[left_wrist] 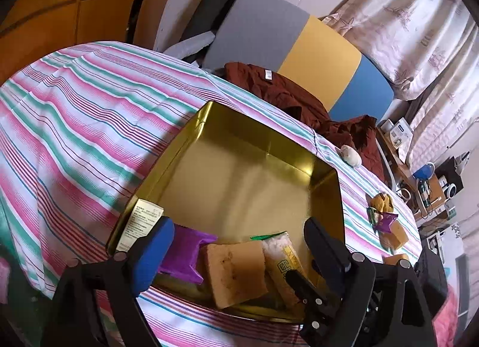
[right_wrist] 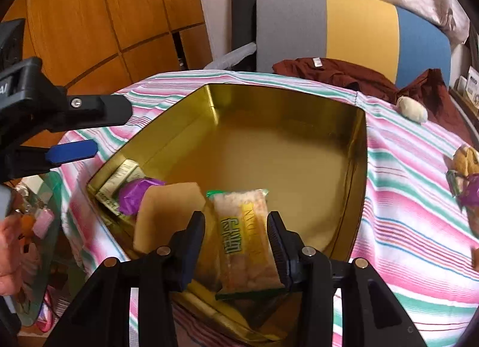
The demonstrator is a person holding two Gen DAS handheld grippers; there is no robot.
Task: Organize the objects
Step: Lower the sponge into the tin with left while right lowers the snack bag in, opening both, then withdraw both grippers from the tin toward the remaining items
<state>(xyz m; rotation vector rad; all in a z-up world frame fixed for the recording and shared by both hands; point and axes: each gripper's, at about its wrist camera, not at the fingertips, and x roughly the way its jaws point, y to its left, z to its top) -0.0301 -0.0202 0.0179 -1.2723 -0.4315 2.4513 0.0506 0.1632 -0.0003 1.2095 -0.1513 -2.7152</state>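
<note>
1. Plainly, the clear snack packet [right_wrist: 247, 239] carries green characters and a yellow strip with pale lettering too small to read; pale puffed pieces show through its film.
2. Its long axis runs away from the right wrist camera, with the green-edged far end pointing into the gold tin [right_wrist: 363, 167] and the near end between the pads.
3. The right hand-held gripper [right_wrist: 238, 245] is clamped on this packet, one pad on each long side, holding it over the tin's near part.
4. The left hand-held gripper [left_wrist: 236, 245] stands wide apart with nothing between its pads, above the tin's near edge.
5. Inside the tin, along its near side, lie a gold carton [left_wrist: 140, 221] printed with fine text that cannot be read, a purple wrapped piece [left_wrist: 185, 252] and a tan sponge-like block [left_wrist: 236, 272], packed side by side and touching.
6. The tin sits on a pink, green and white striped cloth [left_wrist: 74, 125]; whether a bench or bed lies under it cannot be told.
7. More snacks [left_wrist: 386, 218] lie on the cloth to the tin's right, well apart from it.
</note>
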